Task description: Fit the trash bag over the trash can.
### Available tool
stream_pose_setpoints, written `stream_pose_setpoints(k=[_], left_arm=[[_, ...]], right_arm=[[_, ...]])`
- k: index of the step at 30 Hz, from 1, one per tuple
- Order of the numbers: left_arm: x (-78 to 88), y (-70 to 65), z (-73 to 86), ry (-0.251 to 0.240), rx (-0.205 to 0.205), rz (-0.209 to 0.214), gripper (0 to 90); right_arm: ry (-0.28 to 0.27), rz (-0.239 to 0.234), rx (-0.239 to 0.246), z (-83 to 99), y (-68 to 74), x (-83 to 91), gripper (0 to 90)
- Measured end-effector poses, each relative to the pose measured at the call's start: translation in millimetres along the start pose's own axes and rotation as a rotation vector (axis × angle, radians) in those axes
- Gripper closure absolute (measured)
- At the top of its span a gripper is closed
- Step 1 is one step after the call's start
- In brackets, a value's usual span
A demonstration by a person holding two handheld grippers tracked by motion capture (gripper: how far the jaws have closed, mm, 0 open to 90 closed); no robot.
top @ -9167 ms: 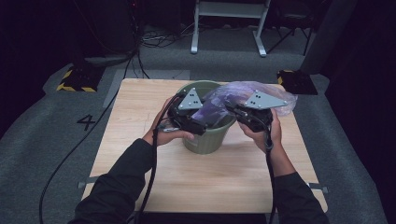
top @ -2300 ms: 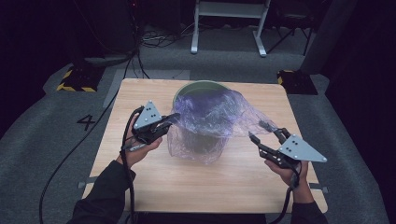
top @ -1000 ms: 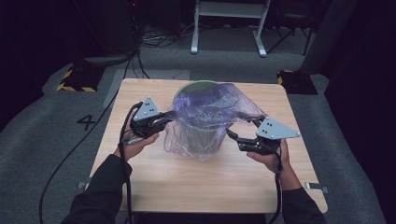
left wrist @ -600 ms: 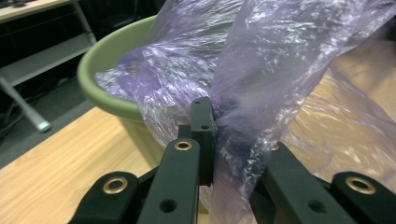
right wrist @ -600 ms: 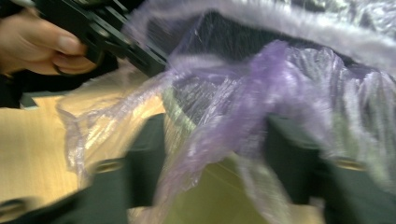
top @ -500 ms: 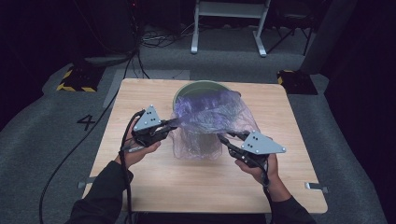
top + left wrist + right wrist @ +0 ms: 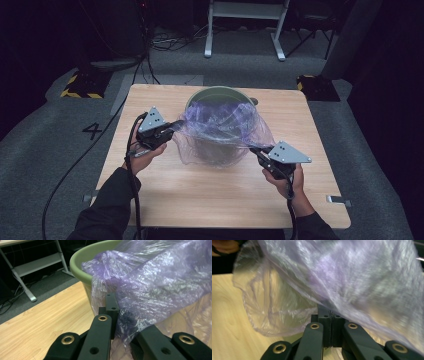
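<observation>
Purple film, high view: plastic bag (image 7: 220, 131) draped over green bin (image 7: 218, 95) on wooden table (image 7: 210, 190), stretched between left gripper (image 7: 176, 126) and right gripper (image 7: 255, 150).
Left gripper view: jaws clamped on bag edge beside bin.
Right gripper view: jaws just closed, pinching bag.

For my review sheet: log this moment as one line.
work: lining bin | left gripper: shut on purple bag | right gripper: shut on bag | green bin: upright on table

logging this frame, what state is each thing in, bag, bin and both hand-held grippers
purple plastic bag: mouth stretched over the bin's rim, skirt draped down its outside.
green bin: upright on the table, partly covered by the bag.
left hand-held gripper: shut on the bag's edge.
right hand-held gripper: jaws just closed, shut on the bag.
</observation>
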State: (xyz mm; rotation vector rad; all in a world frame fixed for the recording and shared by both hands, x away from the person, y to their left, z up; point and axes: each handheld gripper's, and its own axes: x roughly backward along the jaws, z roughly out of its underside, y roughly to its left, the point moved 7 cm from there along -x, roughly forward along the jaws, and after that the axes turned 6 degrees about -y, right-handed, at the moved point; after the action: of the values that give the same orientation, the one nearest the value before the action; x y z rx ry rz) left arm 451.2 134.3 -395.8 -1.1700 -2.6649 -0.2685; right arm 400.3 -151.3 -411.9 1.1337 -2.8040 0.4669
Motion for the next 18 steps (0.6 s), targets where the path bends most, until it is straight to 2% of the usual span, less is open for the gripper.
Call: stream_pose_setpoints(k=[2, 5, 7, 9, 10, 13, 14, 16, 17, 18], left_arm=[[-2.8, 1.7, 1.2, 0.011, -0.014, -0.01, 89.6], [-5.1, 4.5, 3.5, 0.022, -0.008, -0.017, 89.6], [-6.2, 7.0, 4.8, 0.021, 0.008, -0.016, 89.6], [-7.1, 9.0, 5.7, 0.024, 0.008, -0.019, 89.6], [-7.4, 9.5, 5.7, 0.025, 0.011, -0.018, 89.6], [-8.3, 10.3, 4.2, 0.024, 0.009, -0.019, 89.5], [-8.3, 9.9, 3.4, 0.021, 0.009, -0.017, 89.6], [-8.1, 8.9, 1.9, 0.013, 0.012, -0.005, 89.5], [-8.2, 8.5, 1.6, 0.014, 0.01, -0.004, 89.5], [-8.2, 8.4, 1.5, 0.015, 0.009, -0.006, 89.4]], right_arm=[[0.01, 0.013, -0.02, 8.9, -7.4, -0.5, 89.6], [0.03, 0.015, -0.04, 22.9, -16.3, -1.0, 89.6], [0.029, -0.012, -0.078, 31.6, -21.4, -0.9, 89.6], [0.035, -0.022, -0.093, 39.7, -27.2, -0.9, 89.6], [0.036, -0.028, -0.117, 43.7, -30.5, -1.1, 89.6], [0.054, -0.04, -0.132, 51.2, -34.7, -2.1, 86.4], [0.06, -0.046, -0.129, 53.0, -35.7, -2.3, 79.7], [0.048, -0.064, -0.138, 52.5, -36.0, -0.7, 55.1], [0.03, -0.085, -0.154, 50.3, -35.3, 1.5, 43.7], [0.002, -0.103, -0.15, 46.3, -34.1, 5.6, 36.8]])
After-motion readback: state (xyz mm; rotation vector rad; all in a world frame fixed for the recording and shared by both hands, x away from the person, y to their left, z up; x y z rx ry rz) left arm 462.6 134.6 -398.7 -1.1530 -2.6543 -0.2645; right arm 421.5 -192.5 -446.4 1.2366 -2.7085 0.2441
